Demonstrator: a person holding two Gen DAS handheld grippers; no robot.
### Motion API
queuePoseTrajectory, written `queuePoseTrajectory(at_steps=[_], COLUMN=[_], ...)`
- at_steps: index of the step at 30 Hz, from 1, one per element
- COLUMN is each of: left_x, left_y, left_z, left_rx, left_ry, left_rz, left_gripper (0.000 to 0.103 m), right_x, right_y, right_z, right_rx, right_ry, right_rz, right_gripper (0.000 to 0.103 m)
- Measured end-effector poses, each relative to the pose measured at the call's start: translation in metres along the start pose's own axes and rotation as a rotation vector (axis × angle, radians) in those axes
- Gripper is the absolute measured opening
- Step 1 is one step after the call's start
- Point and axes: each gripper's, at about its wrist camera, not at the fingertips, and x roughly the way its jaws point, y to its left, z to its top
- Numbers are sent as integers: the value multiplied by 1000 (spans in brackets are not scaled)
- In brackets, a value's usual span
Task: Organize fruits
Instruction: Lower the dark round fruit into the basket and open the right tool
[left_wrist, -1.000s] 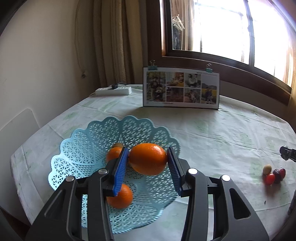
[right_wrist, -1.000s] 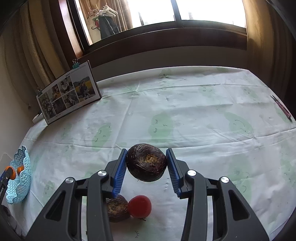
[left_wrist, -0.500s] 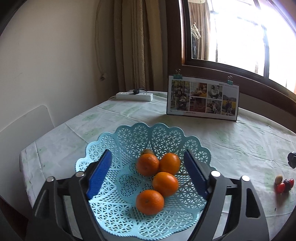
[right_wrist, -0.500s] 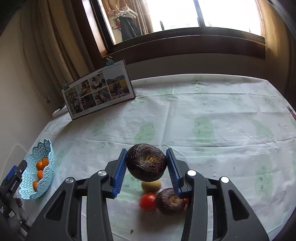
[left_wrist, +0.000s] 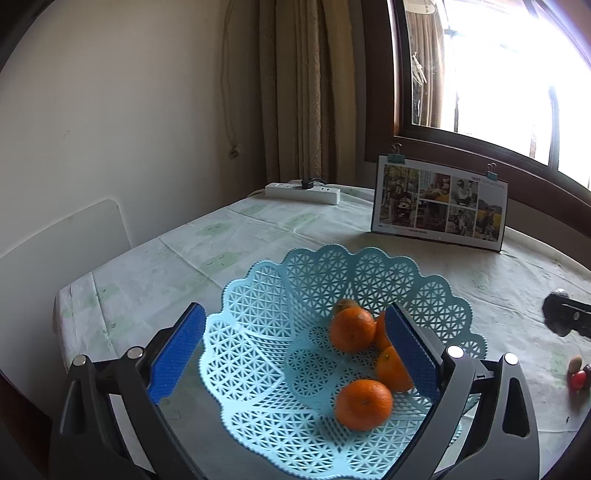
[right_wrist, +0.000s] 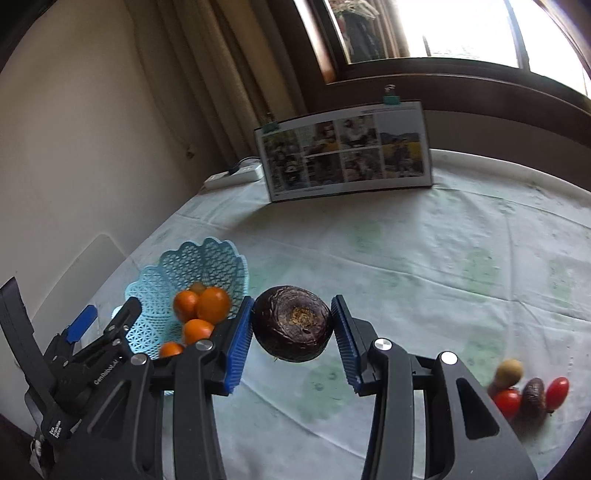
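A light blue lattice basket (left_wrist: 258, 306) (right_wrist: 221, 262) holds several oranges (left_wrist: 364, 404) (right_wrist: 212, 304). My left gripper (left_wrist: 291, 354) hangs open above the basket's near side, nothing between its blue pads. My right gripper (right_wrist: 291, 330) is shut on a dark purple wrinkled fruit (right_wrist: 291, 323), held above the tablecloth just right of the basket. The left gripper (right_wrist: 101, 321) also shows in the right wrist view, beside the basket. On the cloth at the right lies a small cluster: two red tomatoes (right_wrist: 508, 402), a dark fruit (right_wrist: 533, 397) and a tan fruit (right_wrist: 509, 371).
A photo board (left_wrist: 439, 205) (right_wrist: 347, 153) stands at the back of the table below the window. A white power strip (left_wrist: 303, 192) lies by the curtain. A white chair back (left_wrist: 62, 247) is at the table's left edge.
My left gripper let go of the orange, which now lies in the basket, and pulled back open. My right gripper carried the dark fruit leftward, close to the basket.
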Motion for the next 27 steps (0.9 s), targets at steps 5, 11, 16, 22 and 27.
queuePoseTrajectory(at_steps=[5, 11, 16, 22, 27], left_x=[3, 5, 6, 4, -2], left_y=[14, 30, 33, 20, -3], left_z=[-1, 0, 1, 3, 1], left_rx=[-9, -38, -50, -27, 18], left_ry=[10, 13, 20, 15, 17], left_rz=[19, 43, 41, 16, -34], left_gripper=[99, 100, 100, 100, 100], right_x=[18, 37, 40, 32, 24], right_y=[41, 66, 60, 39, 19], right_z=[0, -3, -2, -5, -10], right_rx=[-70, -109, -86, -37, -16], right_ry=[26, 67, 63, 56, 47], right_rz=[67, 99, 98, 65, 23], right_gripper=[43, 44, 45, 45, 46])
